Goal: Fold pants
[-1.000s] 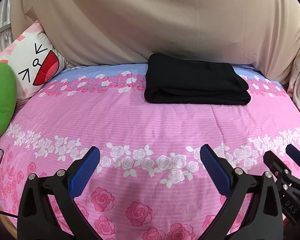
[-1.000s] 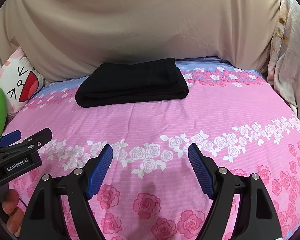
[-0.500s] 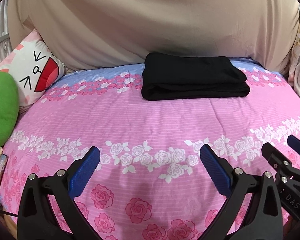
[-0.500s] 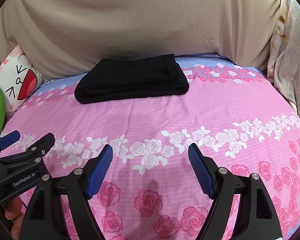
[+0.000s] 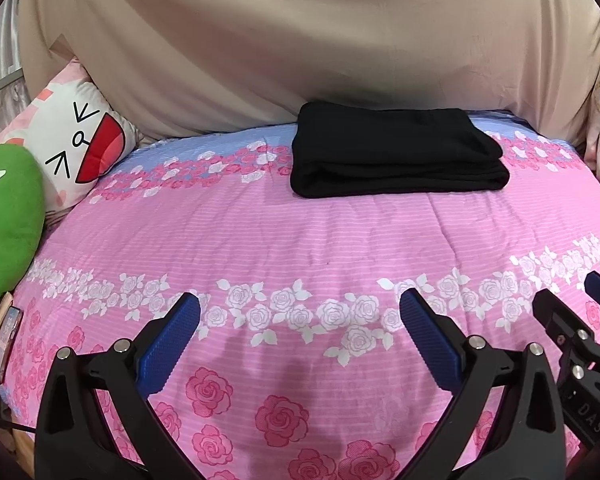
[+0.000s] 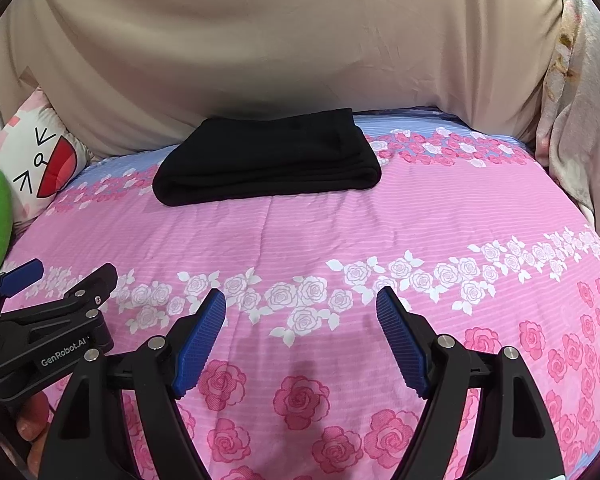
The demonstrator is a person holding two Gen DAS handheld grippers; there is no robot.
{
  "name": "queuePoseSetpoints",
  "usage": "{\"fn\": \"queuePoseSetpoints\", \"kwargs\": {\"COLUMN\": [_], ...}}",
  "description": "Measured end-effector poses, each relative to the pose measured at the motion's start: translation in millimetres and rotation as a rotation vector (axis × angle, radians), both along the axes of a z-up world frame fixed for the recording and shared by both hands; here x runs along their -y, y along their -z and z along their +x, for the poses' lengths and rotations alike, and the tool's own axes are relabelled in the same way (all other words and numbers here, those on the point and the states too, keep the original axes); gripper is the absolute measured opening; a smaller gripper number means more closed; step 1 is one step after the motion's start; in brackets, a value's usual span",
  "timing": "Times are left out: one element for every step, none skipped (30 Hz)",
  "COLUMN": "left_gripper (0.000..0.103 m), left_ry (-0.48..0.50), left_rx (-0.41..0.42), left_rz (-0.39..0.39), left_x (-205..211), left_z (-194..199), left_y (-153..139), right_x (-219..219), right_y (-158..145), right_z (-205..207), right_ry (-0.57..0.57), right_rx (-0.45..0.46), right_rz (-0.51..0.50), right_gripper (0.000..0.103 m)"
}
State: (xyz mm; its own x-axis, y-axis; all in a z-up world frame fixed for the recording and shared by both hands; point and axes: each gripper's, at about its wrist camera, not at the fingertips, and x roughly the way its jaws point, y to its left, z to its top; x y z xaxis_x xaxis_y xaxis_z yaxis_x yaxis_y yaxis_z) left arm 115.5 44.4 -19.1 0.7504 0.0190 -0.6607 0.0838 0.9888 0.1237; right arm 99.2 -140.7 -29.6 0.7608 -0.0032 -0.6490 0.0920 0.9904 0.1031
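Floral blanket [image 6: 580, 128] (right view only); phone [image 5: 5, 340] left.

Left gripper [image 5: 300, 320] slightly re-aimed

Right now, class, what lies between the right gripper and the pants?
Only bare quilt: nothing lies between the open right gripper and the folded pants. The right wrist view shows it.

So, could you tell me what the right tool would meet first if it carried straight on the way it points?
Probably the pink floral bedspread, since the open right tool tilts downward. The folded black pants lie farther along.
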Motion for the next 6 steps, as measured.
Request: {"fn": "queuePoseSetpoints", "kwargs": {"left_gripper": [0.098, 0.098, 0.098, 0.097, 0.097, 0.097], "left_ry": [0.004, 0.006, 0.005, 0.002, 0.002, 0.003], "left_rx": [-0.014, -0.019, -0.02, -0.022, -0.027, -0.031], "left_rz": [-0.018, -0.026, -0.03, -0.031, -0.034, -0.038], "left_x": [-1.7, -2.7, -3.5, -4.1, -4.5, -4.5], "left_z": [1.5, 2.1, 2.5, 3.0, 3.6, 3.7], "left_y": [0.9, 1.4, 1.7, 2.4, 3.1, 3.8], "right_x": [-0.2, -0.5, -1.0, -0.8, -0.6, -0.1], "right_y": [0.1, -0.1, -0.2, -0.2, -0.1, 0.1], "right_z": [-0.5, -0.7, -1.4, -1.5, -1.7, -1.5], "right_ry": [0.001, 0.002, 0.006, 0.009, 0.01, 0.011], "right_rx": [0.0, 0.0, 0.001, 0.001, 0.0, -0.001], "right_rz": [0.0, -0.002, -0.004, -0.006, -0.005, -0.004], "right_gripper": [0.077, 0.078, 0.08, 0.08, 0.08, 0.08]}}
